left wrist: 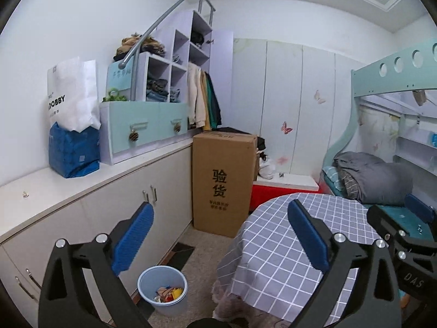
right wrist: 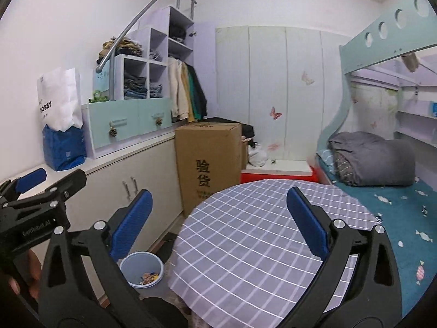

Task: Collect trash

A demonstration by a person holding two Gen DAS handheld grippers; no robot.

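A light blue bin [left wrist: 162, 289] stands on the floor left of the round table [left wrist: 284, 246], with colourful wrappers [left wrist: 169, 293] inside. It also shows in the right wrist view [right wrist: 142, 269]. My left gripper [left wrist: 220, 239] is open and empty, held above the gap between bin and table. My right gripper [right wrist: 218, 225] is open and empty above the checked tablecloth [right wrist: 245, 240]. Each gripper shows at the edge of the other's view, the right one [left wrist: 409, 248] and the left one [right wrist: 30, 191].
White cabinets [left wrist: 109, 207] run along the left wall, with a blue bag [left wrist: 73, 153] and shelves on top. A tall cardboard box [left wrist: 222, 180] stands behind the bin. A bunk bed [right wrist: 382, 186] with a grey blanket is at the right.
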